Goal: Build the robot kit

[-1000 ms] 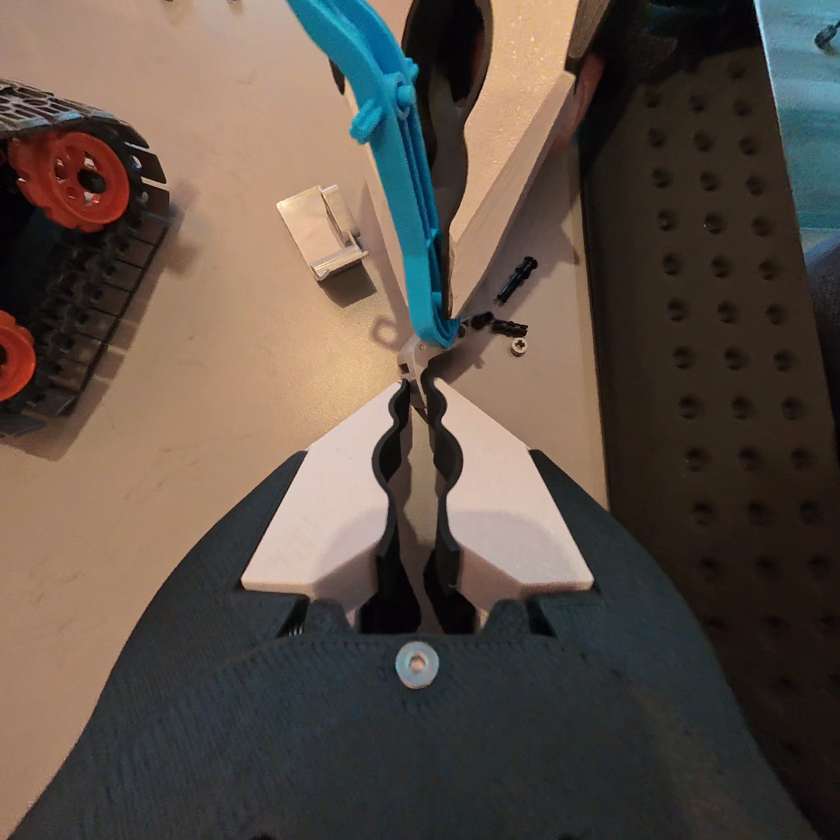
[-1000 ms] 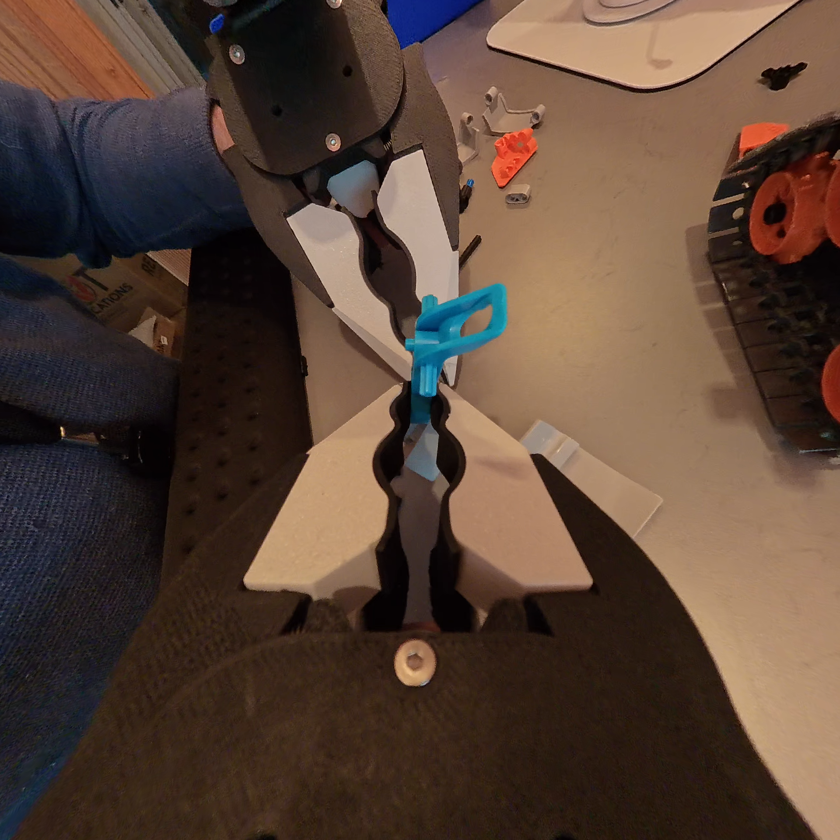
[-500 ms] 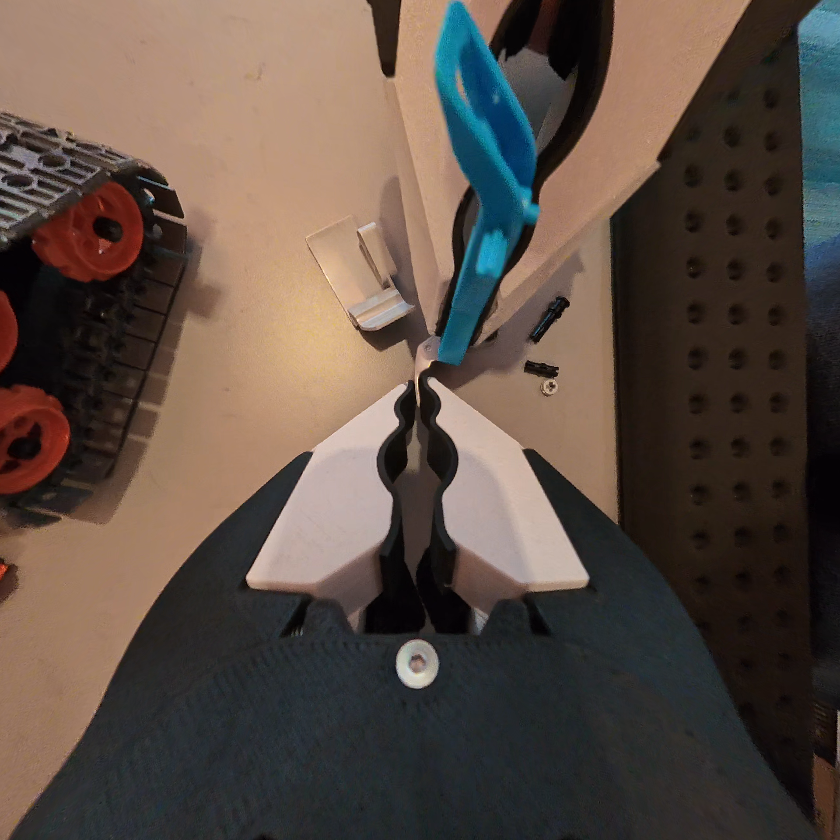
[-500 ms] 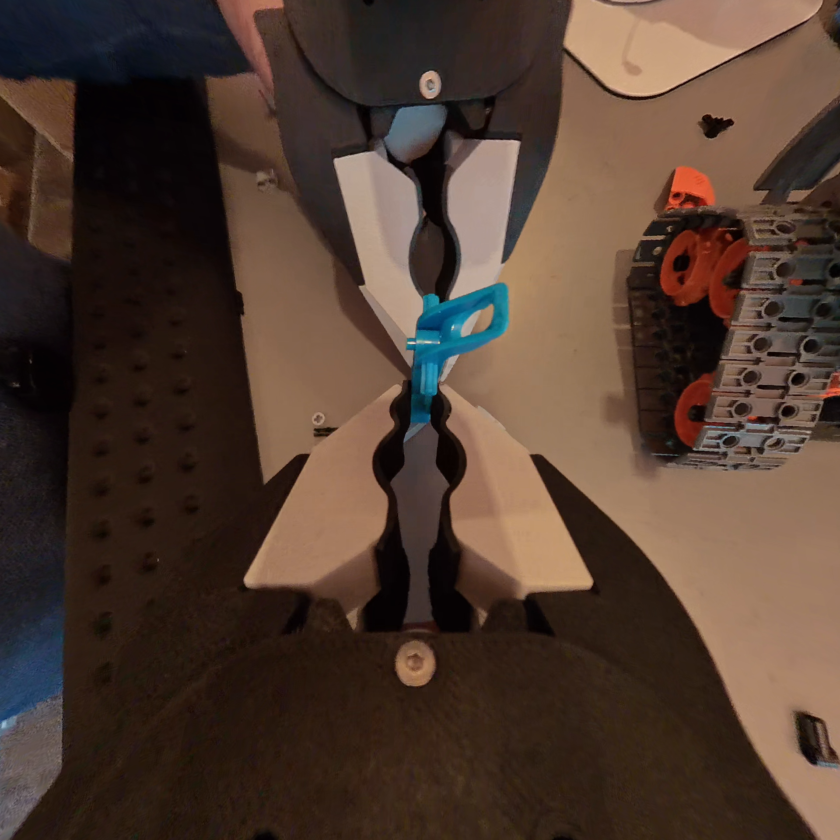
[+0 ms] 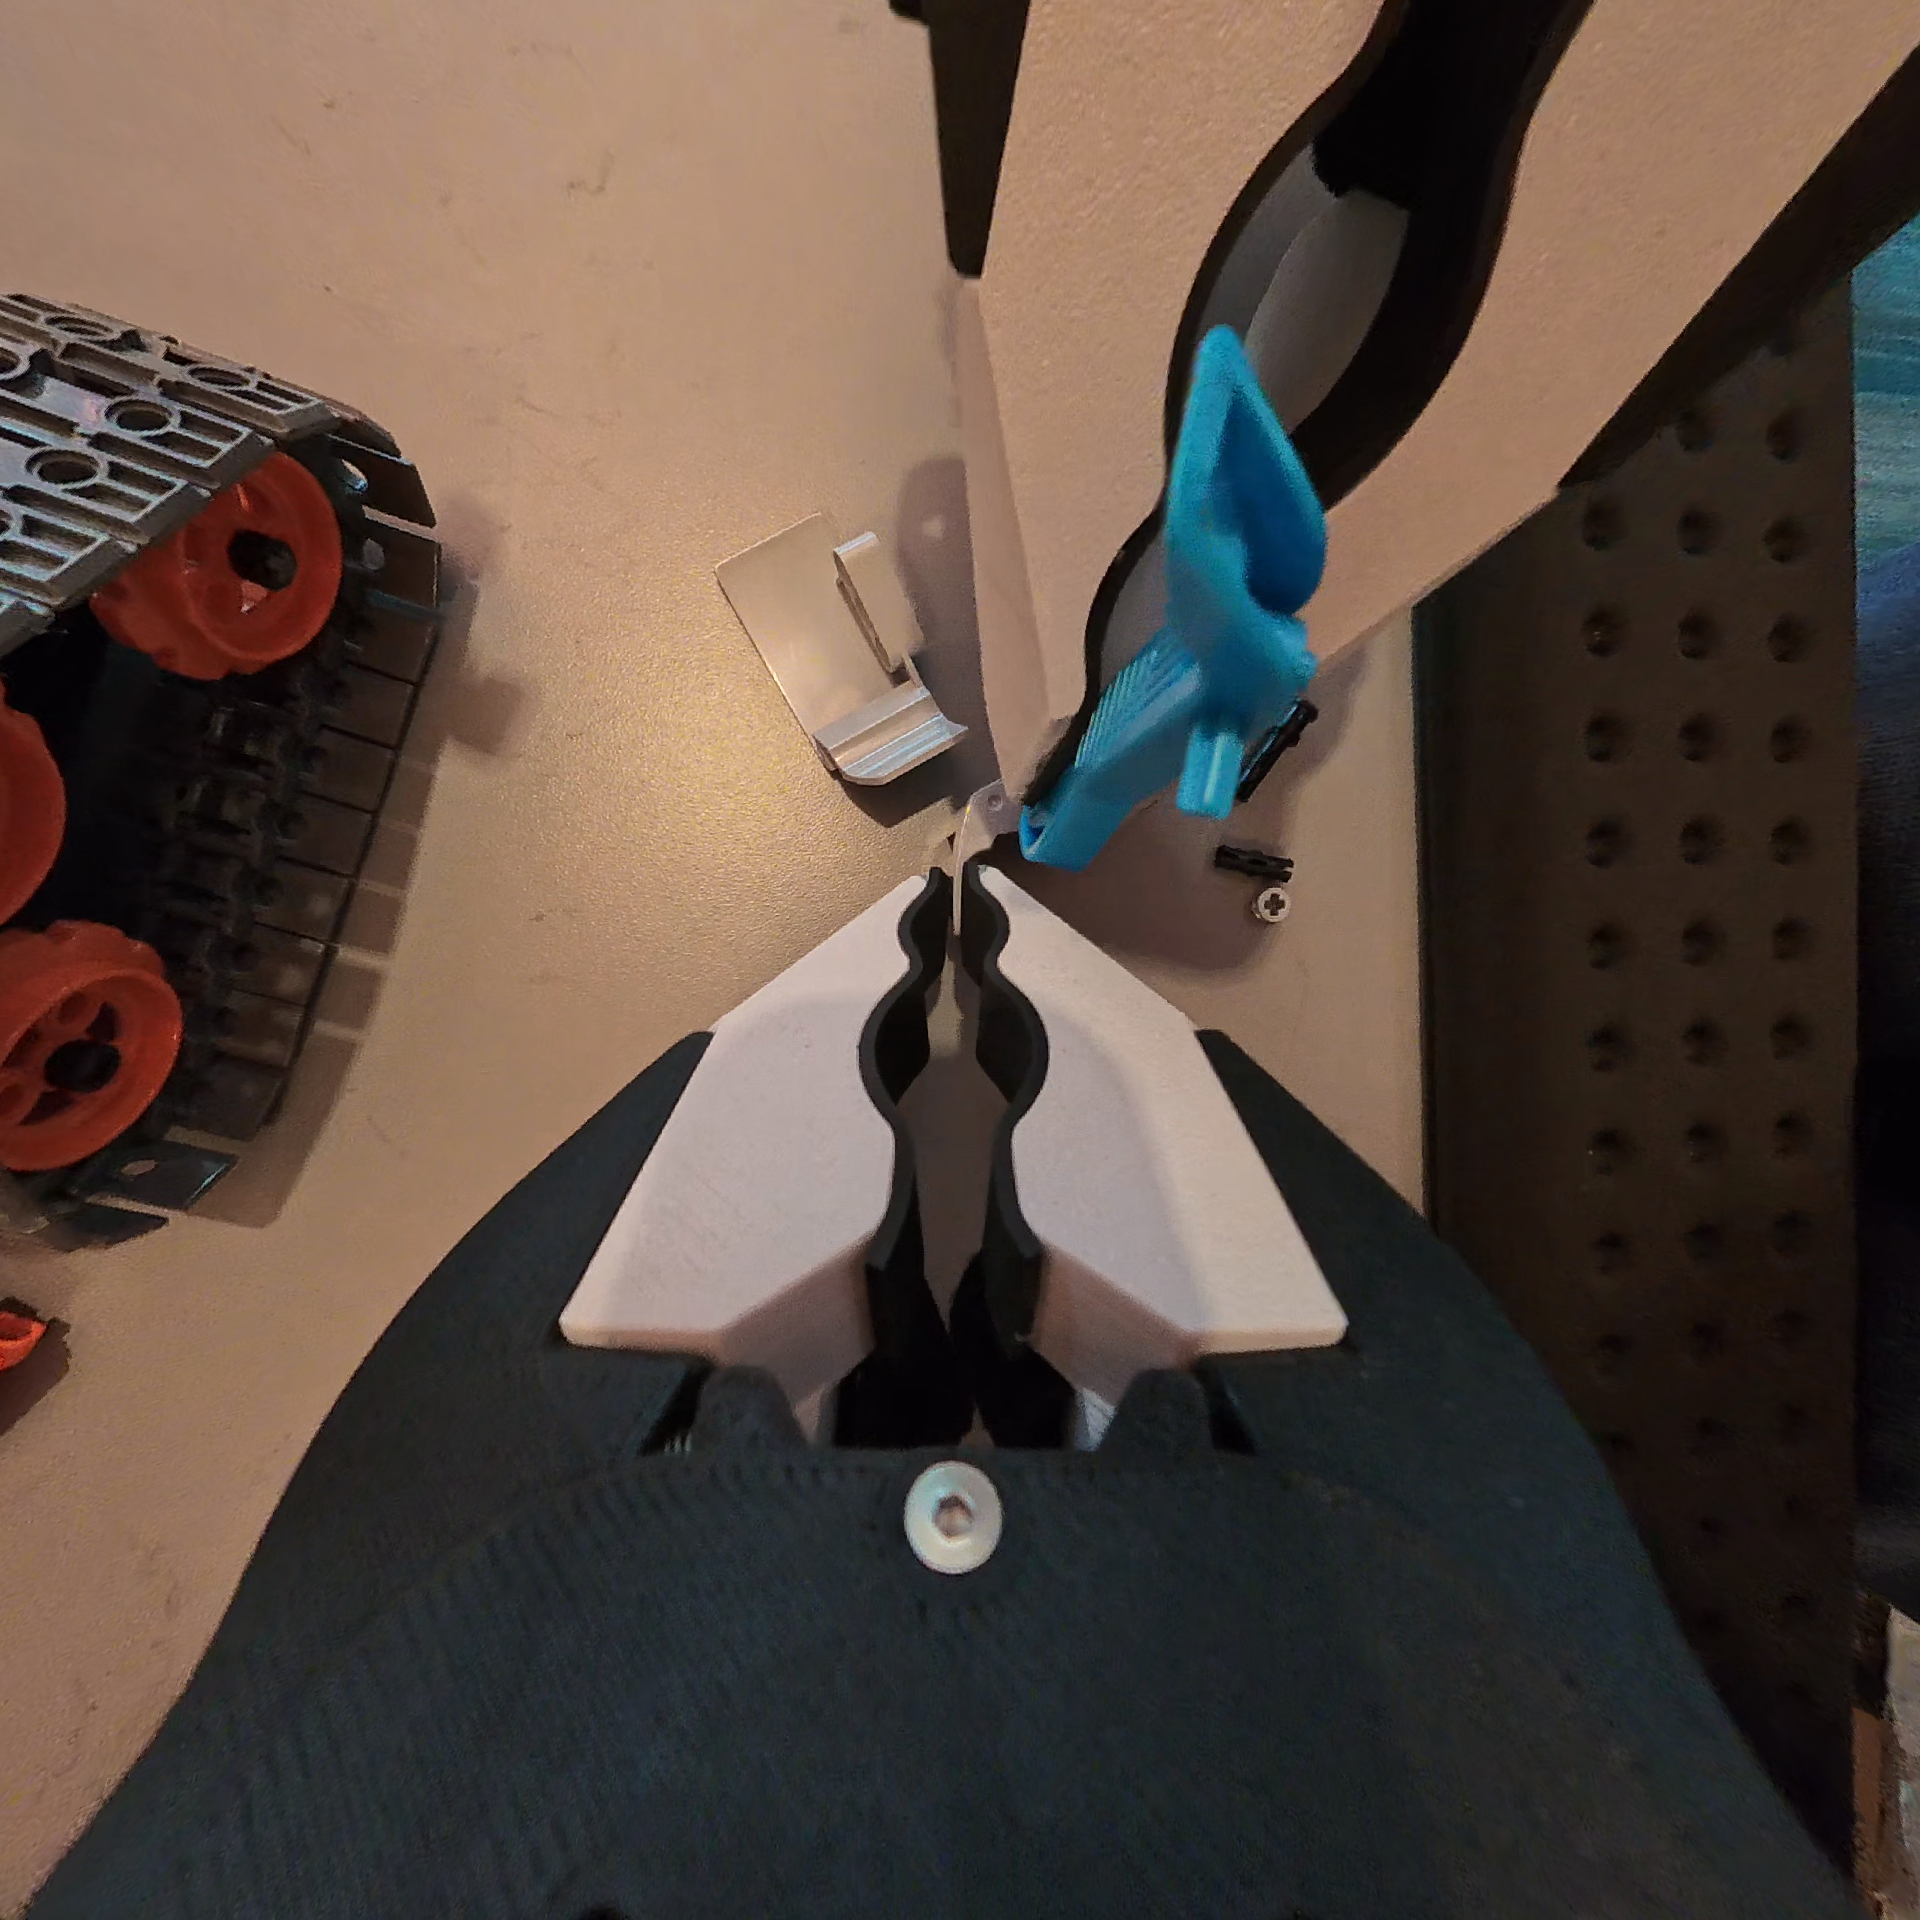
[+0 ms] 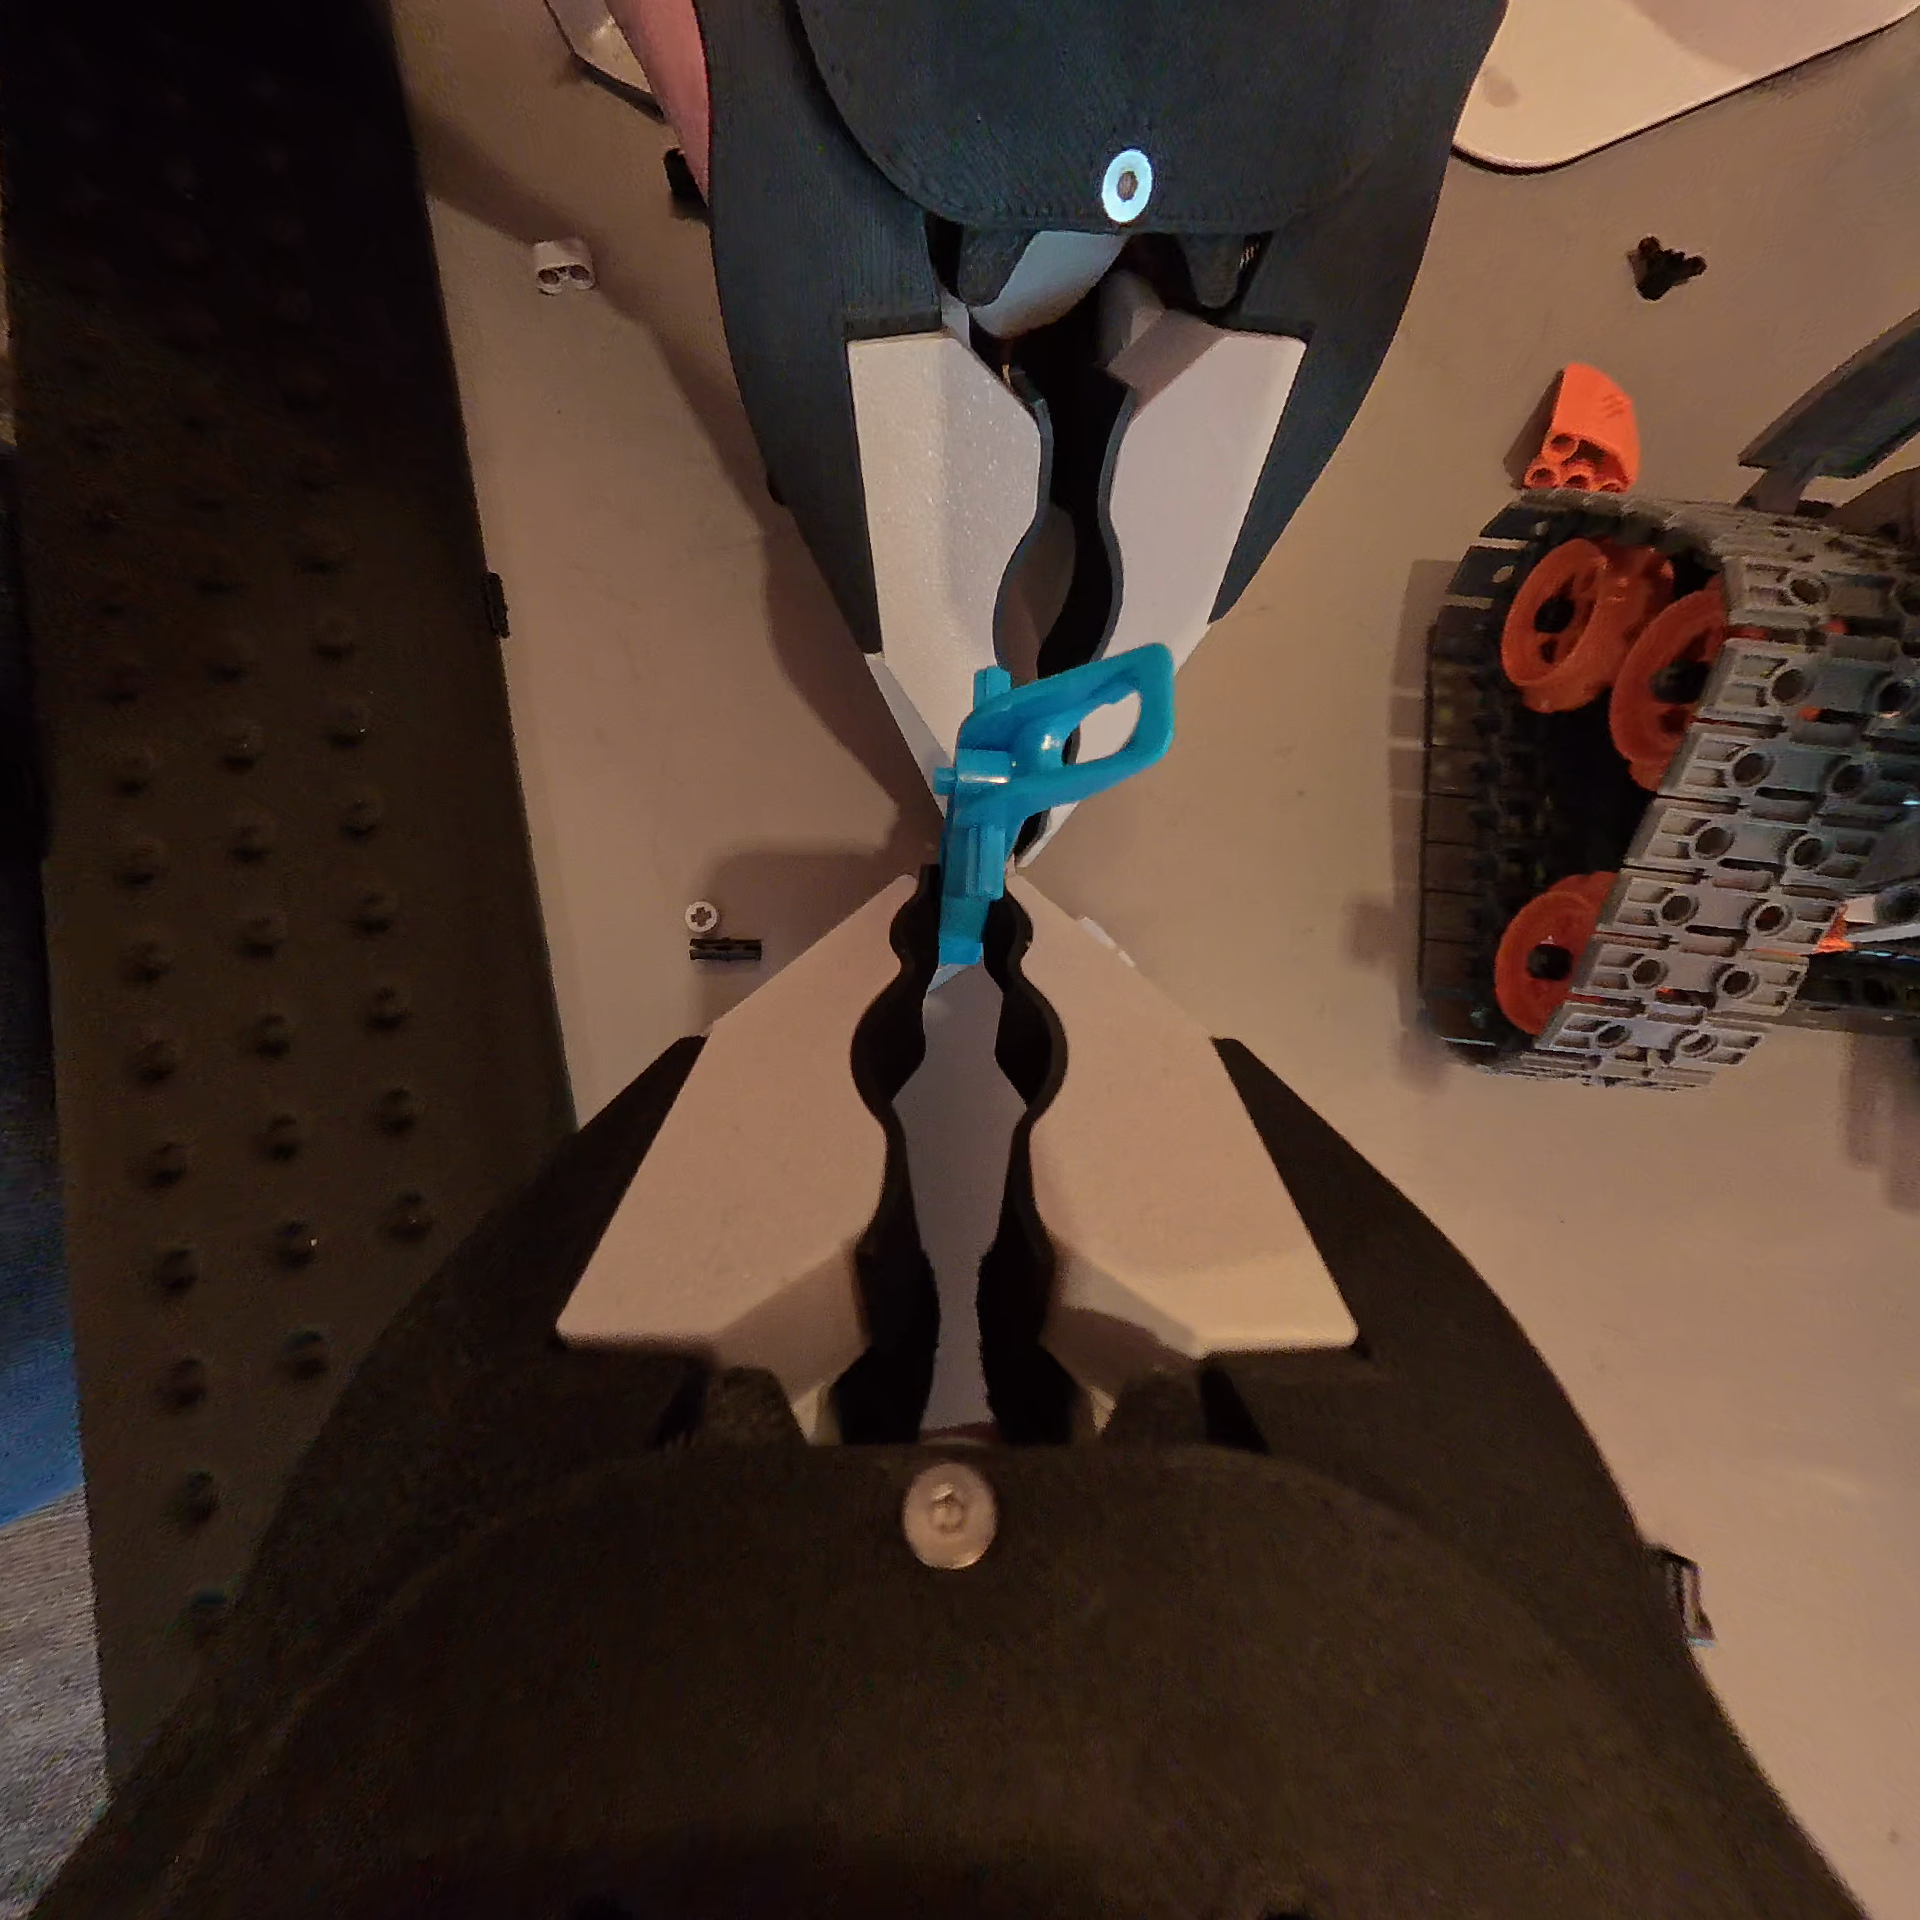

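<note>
Meeting tip to tip above the table: right gripper clenched on the lower end of a blue plastic piece, left gripper clenched on a thin pale sliver poking past its tips. Running up and away from the right gripper's tips, long axis roughly in line with its fingers, looped end crossing the face of the opposing left gripper. Seen from the left wrist, slanting up to the right just beyond the tips, touching or nearly touching the sliver; cannot tell which. Lying well apart: tracked toy, grey clip, small black pins.
</note>
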A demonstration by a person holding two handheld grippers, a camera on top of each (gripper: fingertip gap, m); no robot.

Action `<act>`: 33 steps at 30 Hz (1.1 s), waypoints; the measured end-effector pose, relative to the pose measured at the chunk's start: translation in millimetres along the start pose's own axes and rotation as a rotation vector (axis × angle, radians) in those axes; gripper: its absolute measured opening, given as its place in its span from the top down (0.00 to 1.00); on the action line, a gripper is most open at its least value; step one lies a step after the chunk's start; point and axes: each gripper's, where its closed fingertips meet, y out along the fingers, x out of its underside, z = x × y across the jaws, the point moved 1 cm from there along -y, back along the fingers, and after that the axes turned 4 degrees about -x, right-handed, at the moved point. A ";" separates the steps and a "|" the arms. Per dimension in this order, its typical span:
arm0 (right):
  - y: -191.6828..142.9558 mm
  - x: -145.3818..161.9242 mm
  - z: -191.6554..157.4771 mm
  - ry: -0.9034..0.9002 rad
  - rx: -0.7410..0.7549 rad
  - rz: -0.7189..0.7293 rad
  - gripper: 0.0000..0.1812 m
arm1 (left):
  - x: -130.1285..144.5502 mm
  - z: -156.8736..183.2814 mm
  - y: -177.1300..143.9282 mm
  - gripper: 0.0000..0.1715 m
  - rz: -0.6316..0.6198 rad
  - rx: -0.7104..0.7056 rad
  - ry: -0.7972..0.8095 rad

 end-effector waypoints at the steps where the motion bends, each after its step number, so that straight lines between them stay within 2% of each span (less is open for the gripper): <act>1: -1.1 -1.7 2.6 -0.010 0.023 0.011 0.97 | 0.3 -1.8 -0.1 1.00 0.002 -0.006 -0.009; 2: -3.1 -3.1 5.2 -0.010 0.034 0.040 0.97 | -0.2 -3.8 -1.2 1.00 0.014 -0.011 -0.024; 5: -23.6 -12.3 5.1 0.101 -0.036 0.179 0.96 | -15.0 4.5 -12.8 1.00 0.131 0.087 -0.130; 12: -27.8 -8.0 3.9 0.279 -0.089 0.325 0.97 | -17.8 10.5 -10.8 1.00 0.130 0.116 -0.160; 17: -23.4 -2.2 3.6 0.360 -0.154 0.357 0.97 | -13.5 13.6 -6.5 1.00 0.088 0.136 -0.149; 20: -23.8 -0.5 6.2 0.432 -0.207 0.400 0.97 | -13.5 14.1 -6.1 1.00 0.134 0.176 -0.157; 23: -26.9 -1.0 10.5 0.488 -0.249 0.456 0.97 | -15.7 20.8 -6.1 0.93 0.208 0.248 -0.158; 25: -30.3 -3.2 12.7 0.512 -0.279 0.490 0.97 | -17.9 20.3 -6.1 0.93 0.254 0.272 -0.197; 26: -31.3 -4.1 13.5 0.517 -0.288 0.500 0.97 | -20.3 20.0 -7.8 0.97 0.288 0.281 -0.204; 27: -30.9 -3.5 14.8 0.517 -0.285 0.497 0.97 | -20.7 17.6 -8.1 0.99 0.301 0.271 -0.217; 29: -30.0 -2.2 14.4 0.502 -0.280 0.481 0.97 | -15.5 15.7 -4.7 0.97 0.267 0.224 -0.192; 31: -32.6 -2.5 15.7 0.501 -0.273 0.487 0.97 | -15.3 20.1 -4.9 0.95 0.255 0.233 -0.181; 33: -37.0 -0.2 18.8 0.493 -0.239 0.482 0.97 | -14.7 17.0 -2.5 0.89 0.238 0.189 -0.172</act>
